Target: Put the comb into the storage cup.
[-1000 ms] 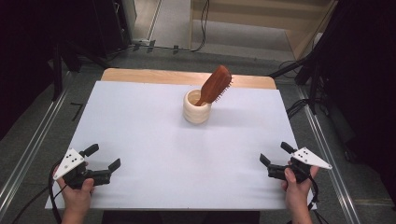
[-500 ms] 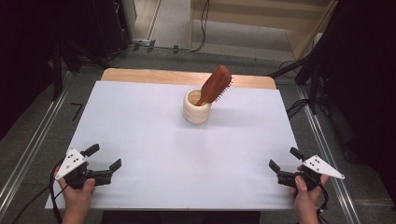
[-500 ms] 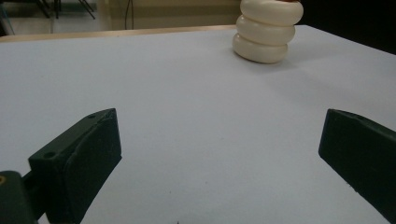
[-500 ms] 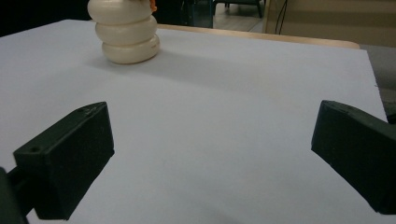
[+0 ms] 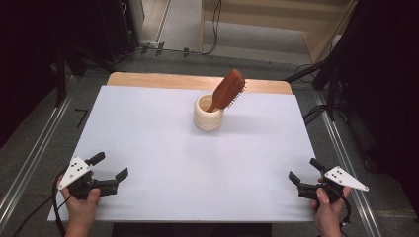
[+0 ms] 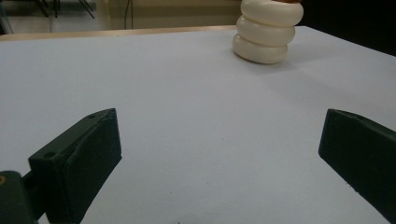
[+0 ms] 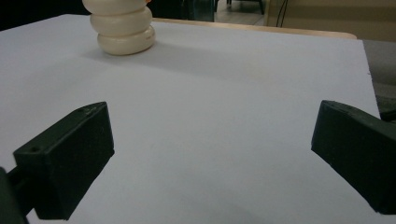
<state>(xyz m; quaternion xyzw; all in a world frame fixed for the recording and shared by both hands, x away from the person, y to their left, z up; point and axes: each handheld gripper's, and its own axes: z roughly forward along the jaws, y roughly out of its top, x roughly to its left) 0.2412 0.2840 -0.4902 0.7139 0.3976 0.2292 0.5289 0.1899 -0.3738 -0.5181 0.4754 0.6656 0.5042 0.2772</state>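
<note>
You have nothing to read here: no lettering, label, brand, number or sign stands on any surface. The ribbed cream holder (image 5: 208, 113) and the wooden hairbrush (image 5: 227, 90) in it carry no print, and the white table sheet (image 5: 163, 148) is unmarked.

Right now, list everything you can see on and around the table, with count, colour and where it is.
hairbrush: one, reddish-brown wood, standing tilted in the holder, head up.
holder: one, cream, ribbed, on the far middle of the table.
table: one, white top with a wooden far edge.
cables: several, black, on the floor beyond the table.
left gripper: one, black jaws apart, near left corner.
right gripper: one, black jaws apart, near right corner.
</note>
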